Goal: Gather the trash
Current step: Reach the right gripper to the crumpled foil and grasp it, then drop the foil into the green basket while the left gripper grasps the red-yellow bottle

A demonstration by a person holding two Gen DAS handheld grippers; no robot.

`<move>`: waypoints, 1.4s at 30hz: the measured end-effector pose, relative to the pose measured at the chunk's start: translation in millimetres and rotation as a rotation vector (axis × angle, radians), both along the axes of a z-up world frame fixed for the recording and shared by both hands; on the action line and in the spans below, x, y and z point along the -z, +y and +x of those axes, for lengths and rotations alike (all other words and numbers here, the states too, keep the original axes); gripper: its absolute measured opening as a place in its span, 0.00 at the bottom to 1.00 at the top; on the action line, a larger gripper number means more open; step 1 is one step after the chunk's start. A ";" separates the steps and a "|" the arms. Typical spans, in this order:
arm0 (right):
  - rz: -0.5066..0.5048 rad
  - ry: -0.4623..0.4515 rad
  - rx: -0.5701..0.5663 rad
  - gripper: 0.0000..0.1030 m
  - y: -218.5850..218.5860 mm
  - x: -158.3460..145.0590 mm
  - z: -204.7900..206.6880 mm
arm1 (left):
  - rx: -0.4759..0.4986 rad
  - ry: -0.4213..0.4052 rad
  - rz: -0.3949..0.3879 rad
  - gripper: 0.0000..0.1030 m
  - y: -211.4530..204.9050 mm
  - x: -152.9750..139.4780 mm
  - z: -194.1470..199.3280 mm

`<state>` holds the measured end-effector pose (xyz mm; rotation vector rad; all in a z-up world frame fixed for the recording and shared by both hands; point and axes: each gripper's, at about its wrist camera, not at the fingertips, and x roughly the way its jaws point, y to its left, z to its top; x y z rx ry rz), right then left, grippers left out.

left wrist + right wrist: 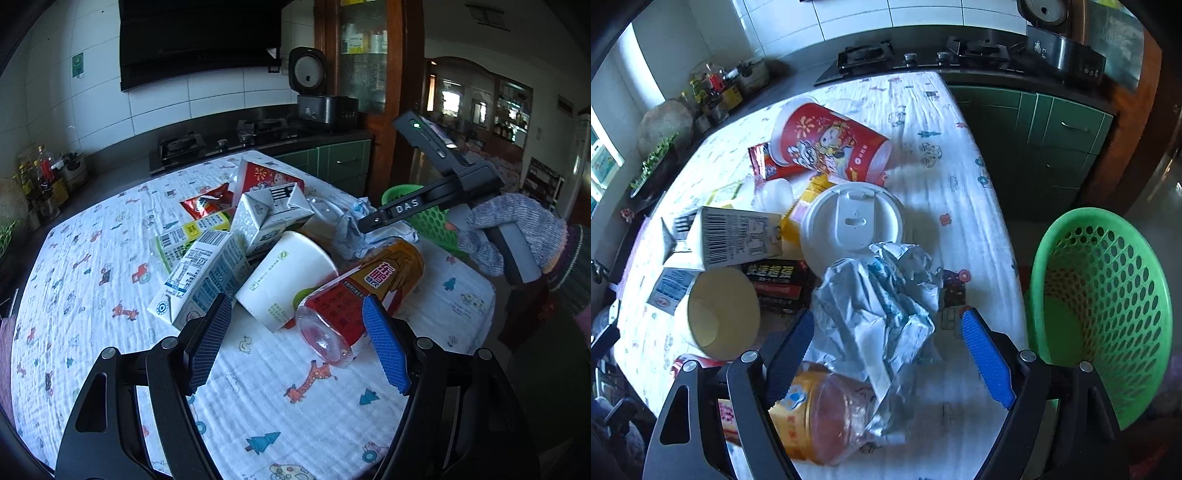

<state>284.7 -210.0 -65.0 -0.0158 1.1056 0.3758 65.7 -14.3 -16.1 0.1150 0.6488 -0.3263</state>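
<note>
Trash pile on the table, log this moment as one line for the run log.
left gripper open by bottle | right gripper open over wrapper | basket beside table

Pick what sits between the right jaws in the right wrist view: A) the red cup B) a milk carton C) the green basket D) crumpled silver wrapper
D: the crumpled silver wrapper lies between the open right jaws, with the pads not pressing on it; the basket stands off to the side past the table edge.
</note>
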 end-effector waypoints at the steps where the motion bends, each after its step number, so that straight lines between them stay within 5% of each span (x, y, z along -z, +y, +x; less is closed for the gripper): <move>1: -0.006 0.007 0.002 0.78 0.6 3.3 4.1 | 0.019 0.001 0.004 0.71 -2.9 0.0 1.2; 5: 0.002 0.052 0.007 0.77 -1.9 18.2 14.4 | 0.094 0.003 0.022 0.71 -16.0 0.3 6.0; 10: 0.040 0.092 0.025 0.48 -7.7 31.2 18.7 | 0.191 0.013 0.048 0.71 -32.3 4.8 12.7; 19: 0.091 0.022 0.082 0.28 -26.9 11.4 5.5 | 0.312 0.056 0.078 0.76 -60.0 13.2 30.8; 31: 0.088 -0.104 0.157 0.26 -68.6 -33.8 -30.0 | 0.542 0.082 0.227 0.80 -99.1 17.1 51.7; 42: 0.054 -0.129 0.288 0.26 -134.5 -40.5 -49.6 | 0.544 0.187 0.315 0.78 -113.6 42.5 78.6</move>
